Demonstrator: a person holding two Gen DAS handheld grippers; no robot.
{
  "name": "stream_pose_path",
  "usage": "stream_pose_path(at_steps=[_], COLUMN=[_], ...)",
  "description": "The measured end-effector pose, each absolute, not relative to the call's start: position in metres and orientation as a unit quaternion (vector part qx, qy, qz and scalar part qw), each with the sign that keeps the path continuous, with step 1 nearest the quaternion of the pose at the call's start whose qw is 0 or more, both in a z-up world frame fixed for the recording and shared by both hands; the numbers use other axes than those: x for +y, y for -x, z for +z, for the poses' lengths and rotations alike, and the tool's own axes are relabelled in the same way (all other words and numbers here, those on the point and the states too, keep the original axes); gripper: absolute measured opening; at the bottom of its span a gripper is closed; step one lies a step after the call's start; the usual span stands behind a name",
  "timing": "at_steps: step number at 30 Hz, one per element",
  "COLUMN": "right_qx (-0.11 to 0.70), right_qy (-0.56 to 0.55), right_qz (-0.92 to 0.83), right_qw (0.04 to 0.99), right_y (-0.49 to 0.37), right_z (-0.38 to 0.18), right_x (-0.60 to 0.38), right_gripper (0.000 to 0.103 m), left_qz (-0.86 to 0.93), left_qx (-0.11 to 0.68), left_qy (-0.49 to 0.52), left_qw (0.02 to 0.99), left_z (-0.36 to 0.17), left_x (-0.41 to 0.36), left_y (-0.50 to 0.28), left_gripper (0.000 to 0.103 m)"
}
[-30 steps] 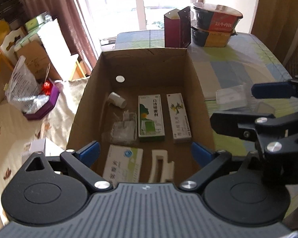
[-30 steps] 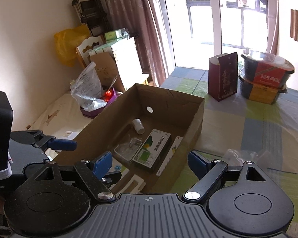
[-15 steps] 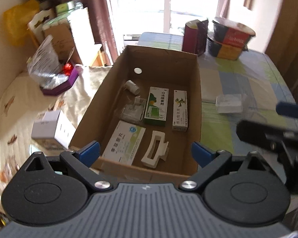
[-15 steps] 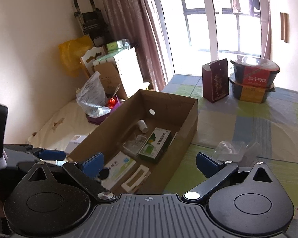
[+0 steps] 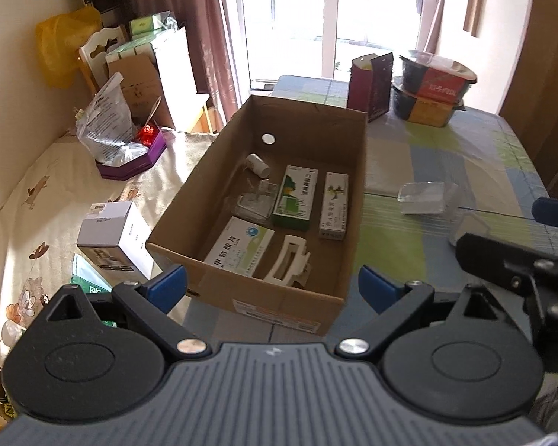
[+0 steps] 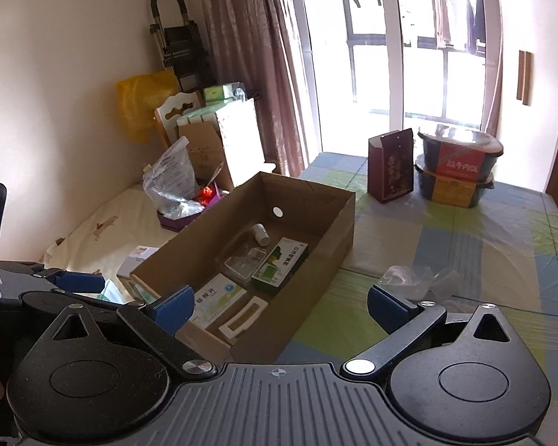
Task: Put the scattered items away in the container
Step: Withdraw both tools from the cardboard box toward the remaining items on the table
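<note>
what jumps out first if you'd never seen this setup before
The open cardboard box in the middle of the table draws the eye, its floor already holding medicine cartons, a small white bottle and a white hair claw. Right of it, a clear plastic case lies alone on the checked tablecloth. In front, the left tool and the right tool both stand open and empty.

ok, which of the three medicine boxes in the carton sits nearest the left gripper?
The white-and-green flat box, lying beside the white hair clip.
</note>
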State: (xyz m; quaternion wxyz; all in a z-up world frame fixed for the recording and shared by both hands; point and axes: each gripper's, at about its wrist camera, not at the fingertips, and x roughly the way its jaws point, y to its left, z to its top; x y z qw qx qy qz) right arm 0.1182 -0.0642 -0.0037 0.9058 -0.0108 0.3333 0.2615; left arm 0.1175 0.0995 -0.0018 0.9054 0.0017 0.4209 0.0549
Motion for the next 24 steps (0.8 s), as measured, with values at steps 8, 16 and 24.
stream_pose_path(at_steps=[8,16,24], right_qx=[0.327,0.331,0.340], right_qy=[0.021,0.015,0.006], right_qz=[0.253,0.239,0.223], right_qw=[0.910,0.913,0.913], right_y=[-0.104,-0.095,-0.089], right_z=[-0.004,-0.009,-0.016], right_x=[-0.087,-0.117,-0.142], right_gripper=[0.103,0.103,0.103], left_qz=[0.035,0.017,0.000], left_qx=[0.419,0.430,0.444], left_qy=[-0.014,-0.028,-0.041], left_qw=[0.907,0.902,0.895], left_z=[0.001,-0.010,-0.024], left_x=[0.076,0.052,0.031], left_y=[-0.103,-0.097,-0.093], left_gripper=[0.097,0.097,0.097])
